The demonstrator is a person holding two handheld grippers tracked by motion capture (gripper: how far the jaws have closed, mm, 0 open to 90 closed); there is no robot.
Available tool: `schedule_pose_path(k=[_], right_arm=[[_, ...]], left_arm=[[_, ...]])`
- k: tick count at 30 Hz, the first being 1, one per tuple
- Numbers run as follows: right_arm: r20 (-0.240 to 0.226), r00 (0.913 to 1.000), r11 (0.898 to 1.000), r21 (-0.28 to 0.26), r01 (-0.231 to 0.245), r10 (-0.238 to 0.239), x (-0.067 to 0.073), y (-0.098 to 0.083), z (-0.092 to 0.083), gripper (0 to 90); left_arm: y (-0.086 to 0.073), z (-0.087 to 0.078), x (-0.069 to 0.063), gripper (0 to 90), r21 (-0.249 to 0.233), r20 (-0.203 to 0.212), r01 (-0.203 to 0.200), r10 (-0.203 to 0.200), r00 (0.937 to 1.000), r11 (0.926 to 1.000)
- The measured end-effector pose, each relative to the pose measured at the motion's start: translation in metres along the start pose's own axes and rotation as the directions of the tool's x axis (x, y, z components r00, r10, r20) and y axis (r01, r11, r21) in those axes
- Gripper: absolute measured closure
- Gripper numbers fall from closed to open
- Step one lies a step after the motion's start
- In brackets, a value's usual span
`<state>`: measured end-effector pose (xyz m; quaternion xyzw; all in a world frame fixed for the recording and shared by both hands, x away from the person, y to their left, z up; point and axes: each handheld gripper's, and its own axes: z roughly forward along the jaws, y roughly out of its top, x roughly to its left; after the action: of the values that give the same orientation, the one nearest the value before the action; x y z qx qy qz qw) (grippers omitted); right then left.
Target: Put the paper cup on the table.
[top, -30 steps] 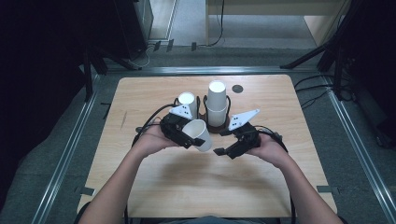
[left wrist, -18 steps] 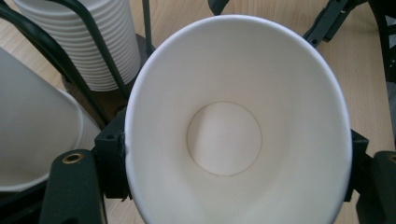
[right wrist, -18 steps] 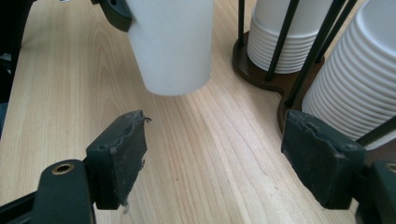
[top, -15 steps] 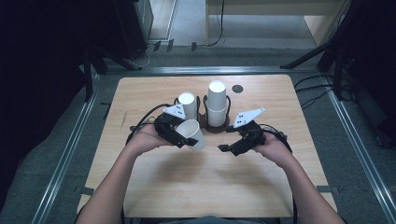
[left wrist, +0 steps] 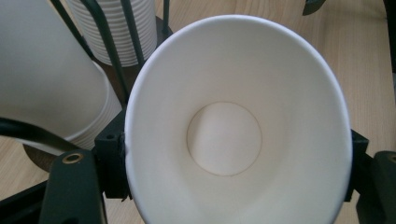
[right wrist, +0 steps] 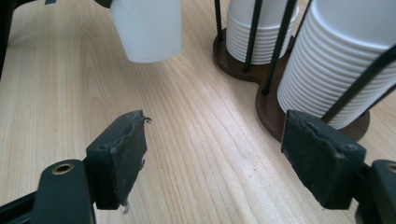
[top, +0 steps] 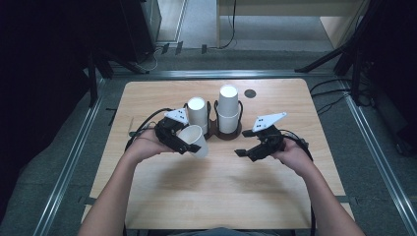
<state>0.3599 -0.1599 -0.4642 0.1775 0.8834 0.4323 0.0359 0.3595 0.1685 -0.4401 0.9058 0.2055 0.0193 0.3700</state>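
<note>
Left fingers: the left gripper (top: 189,147) has its two black pads (left wrist: 111,161) clamped on opposite sides of a single white paper cup (left wrist: 233,126), grasping it just below the rim.
Right fingers: the right gripper (top: 241,153) is released, its worn black pads (right wrist: 119,151) standing wide apart with bare wood between them.
Held cup: tilted on its side above the light wooden table (top: 216,191), mouth turned toward the person, just near-left of the cup holder; the left gripper view looks straight into it down to its round bottom.
Cup holder: a dark brown wooden base with black wire uprights (top: 214,129) at the middle of the table, carrying two stacks of upside-down white paper cups.
Left stack (top: 197,114): shorter, just beyond the held cup.
Right stack (top: 229,109): taller, far-left of the right gripper.
Right gripper place: low over the table, right of the held cup and well apart from it.
Far edge: a small dark round disc (top: 250,93) lies on the table behind the stacks.
</note>
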Motion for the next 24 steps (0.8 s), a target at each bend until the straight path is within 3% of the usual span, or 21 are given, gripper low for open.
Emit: schedule_pose_path(k=[13,24], right_arm=[[0.023,0.9996,1.000,-0.005,-0.014,0.015,-0.007,-0.004,-0.006,22.2],[0.031,0.9989,0.999,-0.007,-0.036,0.036,-0.012,-0.008,-0.009,22.2]], left_arm=[[-0.007,-0.014,0.008,24.0,0.000,-0.018,0.021,-0.021,0.9996,0.9998],[-0.018,-0.025,0.020,24.0,-0.009,-0.044,0.072,-0.072,0.9964,0.9974]])
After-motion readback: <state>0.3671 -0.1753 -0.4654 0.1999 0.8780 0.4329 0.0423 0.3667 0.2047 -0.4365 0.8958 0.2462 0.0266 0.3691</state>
